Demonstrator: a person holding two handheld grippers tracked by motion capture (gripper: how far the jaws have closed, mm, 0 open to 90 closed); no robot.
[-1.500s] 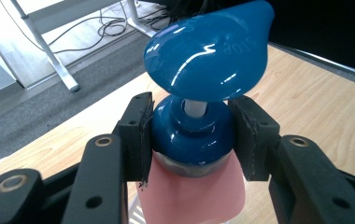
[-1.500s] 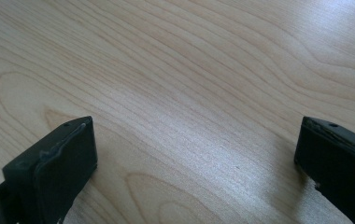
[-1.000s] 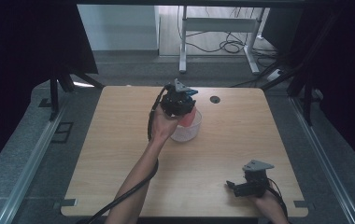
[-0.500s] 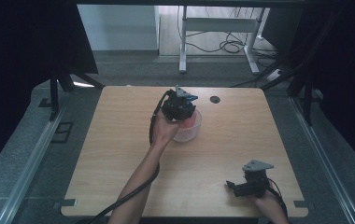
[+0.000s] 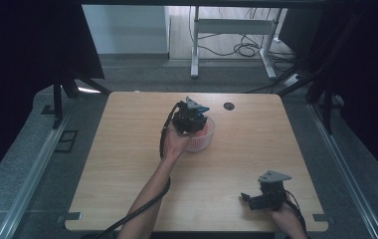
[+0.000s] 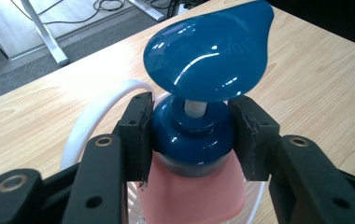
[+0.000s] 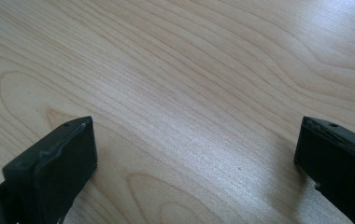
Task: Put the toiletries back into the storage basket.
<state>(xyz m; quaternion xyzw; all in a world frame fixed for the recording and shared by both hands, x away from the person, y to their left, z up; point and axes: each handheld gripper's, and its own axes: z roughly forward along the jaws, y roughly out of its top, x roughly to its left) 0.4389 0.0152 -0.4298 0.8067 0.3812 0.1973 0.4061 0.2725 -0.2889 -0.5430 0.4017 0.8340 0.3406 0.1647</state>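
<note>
A pump bottle with a pink body (image 6: 190,193) and a glossy blue pump head (image 6: 209,50) stands upright in a white bowl (image 6: 88,122). My left gripper (image 6: 192,134) is shut on the bottle's blue collar, one pad on each side. In the high view the left gripper (image 5: 190,119) sits over the white bowl (image 5: 203,143) at the table's middle back, with the blue pump head (image 5: 197,105) sticking out above it. My right gripper (image 5: 249,198) rests near the front right edge. Its jaws stand wide open over bare wood (image 7: 194,154).
A small black round grommet (image 5: 229,106) sits in the tabletop (image 5: 127,164) just right of the bowl near the back edge. A white desk frame (image 5: 227,30) and cables lie on the floor beyond the table.
The left gripper and the pump bottle have come down and slightly toward me, closer into the bowl. The right gripper has stayed where it was.
</note>
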